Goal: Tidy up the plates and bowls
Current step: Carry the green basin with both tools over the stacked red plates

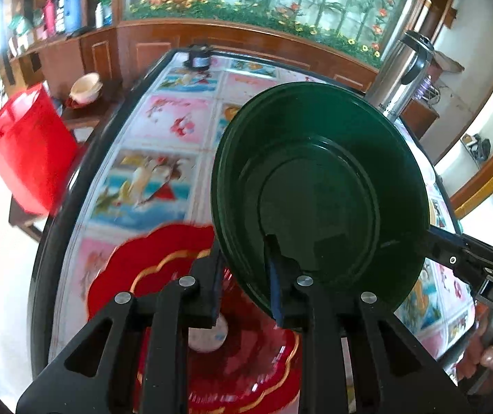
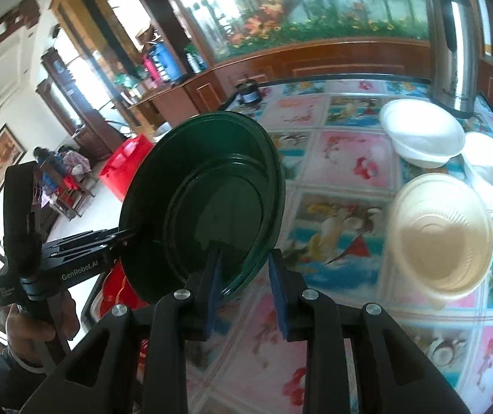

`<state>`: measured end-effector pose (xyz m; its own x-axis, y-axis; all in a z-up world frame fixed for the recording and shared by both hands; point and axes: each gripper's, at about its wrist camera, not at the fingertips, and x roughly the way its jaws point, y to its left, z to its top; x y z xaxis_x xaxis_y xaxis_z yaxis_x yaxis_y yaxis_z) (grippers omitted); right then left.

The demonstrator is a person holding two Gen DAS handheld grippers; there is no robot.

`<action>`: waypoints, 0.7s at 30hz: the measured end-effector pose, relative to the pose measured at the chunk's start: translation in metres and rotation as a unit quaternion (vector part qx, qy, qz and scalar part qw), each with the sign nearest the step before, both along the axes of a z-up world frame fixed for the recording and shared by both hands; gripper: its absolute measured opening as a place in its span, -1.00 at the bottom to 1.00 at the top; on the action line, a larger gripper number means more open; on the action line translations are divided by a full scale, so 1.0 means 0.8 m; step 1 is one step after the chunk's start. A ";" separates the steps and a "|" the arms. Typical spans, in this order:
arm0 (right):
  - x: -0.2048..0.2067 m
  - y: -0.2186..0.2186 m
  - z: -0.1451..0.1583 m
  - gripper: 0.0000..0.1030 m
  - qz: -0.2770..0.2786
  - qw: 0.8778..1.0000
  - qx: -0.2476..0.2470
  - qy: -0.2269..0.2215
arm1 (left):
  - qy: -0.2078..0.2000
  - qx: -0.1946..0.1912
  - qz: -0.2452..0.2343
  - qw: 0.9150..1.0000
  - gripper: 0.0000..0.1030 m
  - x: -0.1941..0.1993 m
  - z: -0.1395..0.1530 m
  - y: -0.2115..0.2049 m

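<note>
A stack of dark green plates (image 1: pixel 319 186) is held tilted above the table between both grippers. My left gripper (image 1: pixel 246 276) is shut on its near rim; it also shows in the right wrist view (image 2: pixel 132 234) gripping the stack's left edge. My right gripper (image 2: pixel 243 272) straddles the stack's (image 2: pixel 205 203) lower rim with its jaws apart, one finger in front and one behind. It shows in the left wrist view (image 1: pixel 432 238) at the stack's right edge. A red scalloped plate (image 1: pixel 163 269) lies on the table under my left gripper. Two white bowls (image 2: pixel 422 131) and a cream bowl (image 2: pixel 443 234) sit at the right.
The table (image 2: pixel 350 158) has a colourful picture cloth. A steel thermos jug (image 2: pixel 453 45) stands at its far right corner and a small dark jar (image 2: pixel 248 91) at the far edge. A red plastic chair (image 1: pixel 29 145) stands left of the table.
</note>
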<state>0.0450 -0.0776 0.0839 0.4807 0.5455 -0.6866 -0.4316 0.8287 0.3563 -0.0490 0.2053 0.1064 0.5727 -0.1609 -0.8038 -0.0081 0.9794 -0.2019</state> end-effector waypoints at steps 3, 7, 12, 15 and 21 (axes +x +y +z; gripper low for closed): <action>-0.016 0.016 -0.004 -0.46 0.016 1.000 -0.006 -0.001 | 0.005 -0.005 0.007 1.000 -0.56 -0.024 -0.006 0.016; -0.036 0.037 -0.013 -0.46 0.037 0.999 -0.012 0.002 | 0.004 -0.005 0.018 1.000 -0.55 -0.054 -0.013 0.033; -0.049 0.057 -0.026 -0.46 0.055 0.998 -0.018 0.012 | -0.001 -0.003 0.036 0.999 -0.55 -0.082 -0.024 0.049; -0.055 0.066 -0.038 -0.46 0.064 0.997 -0.024 0.023 | 0.001 -0.005 0.044 0.999 -0.55 -0.093 -0.033 0.056; -0.065 0.081 -0.052 -0.45 0.076 0.996 -0.036 0.040 | 0.011 0.000 0.055 0.998 -0.55 -0.104 -0.052 0.062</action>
<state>-0.0069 -0.0128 0.0419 0.3398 0.5553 -0.7591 -0.5261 0.7812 0.3360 -0.1324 0.2548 0.0646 0.5691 -0.0974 -0.8165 -0.1208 0.9723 -0.2002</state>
